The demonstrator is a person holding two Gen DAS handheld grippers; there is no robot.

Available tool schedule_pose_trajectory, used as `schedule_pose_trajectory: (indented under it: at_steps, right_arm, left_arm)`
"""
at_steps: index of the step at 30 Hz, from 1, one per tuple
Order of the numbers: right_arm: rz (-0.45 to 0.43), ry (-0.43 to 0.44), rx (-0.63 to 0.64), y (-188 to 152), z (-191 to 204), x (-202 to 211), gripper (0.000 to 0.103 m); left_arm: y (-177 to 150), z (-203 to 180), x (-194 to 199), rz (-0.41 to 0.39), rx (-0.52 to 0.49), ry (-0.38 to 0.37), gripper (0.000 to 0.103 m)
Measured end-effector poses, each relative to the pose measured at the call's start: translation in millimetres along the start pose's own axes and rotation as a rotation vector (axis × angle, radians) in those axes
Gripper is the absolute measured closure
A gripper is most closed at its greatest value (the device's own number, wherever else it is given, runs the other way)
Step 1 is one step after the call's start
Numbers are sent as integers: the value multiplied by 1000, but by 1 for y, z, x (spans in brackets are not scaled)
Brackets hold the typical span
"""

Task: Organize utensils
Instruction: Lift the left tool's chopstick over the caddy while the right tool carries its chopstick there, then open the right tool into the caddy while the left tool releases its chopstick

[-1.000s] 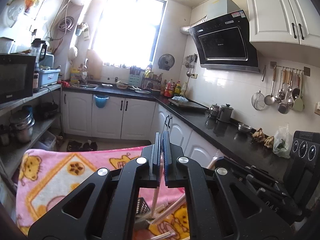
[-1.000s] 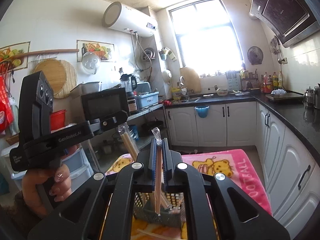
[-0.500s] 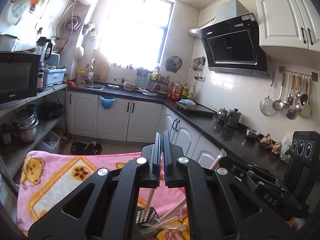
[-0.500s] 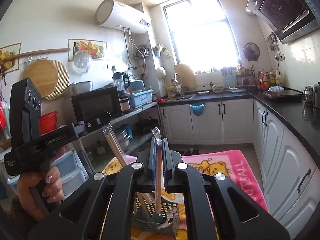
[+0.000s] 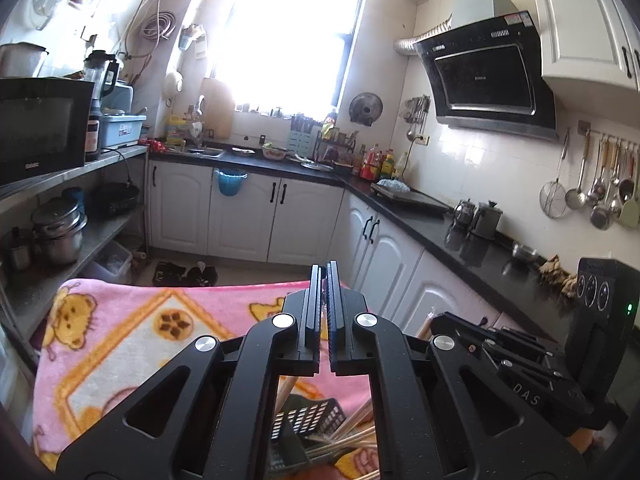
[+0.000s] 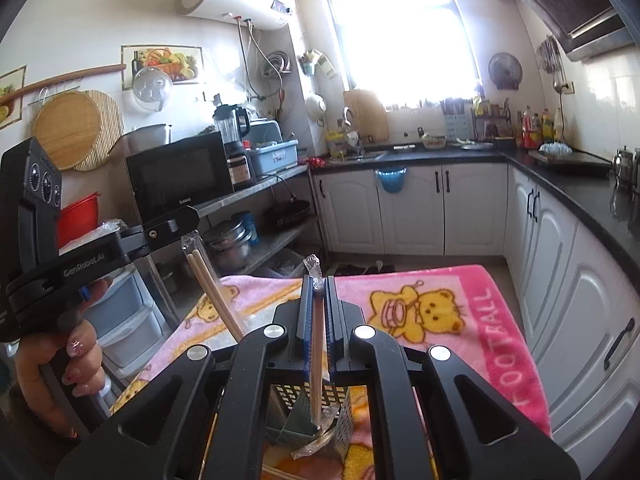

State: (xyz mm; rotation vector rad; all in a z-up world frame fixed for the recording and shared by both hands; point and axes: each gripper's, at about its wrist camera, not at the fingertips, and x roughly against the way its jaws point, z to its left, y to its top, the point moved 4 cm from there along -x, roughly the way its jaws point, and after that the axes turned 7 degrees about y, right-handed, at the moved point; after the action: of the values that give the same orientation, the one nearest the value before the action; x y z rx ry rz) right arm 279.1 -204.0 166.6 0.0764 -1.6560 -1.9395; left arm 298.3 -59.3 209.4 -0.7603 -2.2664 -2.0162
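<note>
Above the basket (image 6: 304, 412), right tongs (image 6: 319, 316) pinching upright wrapped chopsticks (image 6: 317, 360); left tongs (image 5: 324, 312) pressed together

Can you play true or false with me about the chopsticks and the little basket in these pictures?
1. The right gripper is pinching a wrapped chopstick. True.
2. That chopstick lies flat on the blanket. False: it stands nearly upright, its lower end down inside the basket.
3. The basket sits on a pink blanket with bears on it. True.
4. The left gripper is wide open. False: its jaws are nearly together, and the right wrist view shows wrapped chopsticks held in it.
5. The basket stands on the black kitchen counter. False: it is on the blanket; the counter is off to the side.
</note>
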Motion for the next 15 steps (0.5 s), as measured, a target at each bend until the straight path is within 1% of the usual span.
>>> schedule_pose_trajectory:
  at_steps: [6,10,15]
  right_arm:
    - [-1,-2,-38,-10,-8,-10,97]
    - [3,-3,-64,-17,-15,-15,97]
    - [9,-7,-85,-25,-20,-19,97]
  left_arm:
    - [-17,5,-9,32,-5,3,102]
    - [-31,7,-15,53,-16,20,102]
    - [-47,13,-22,82,-3,23,102]
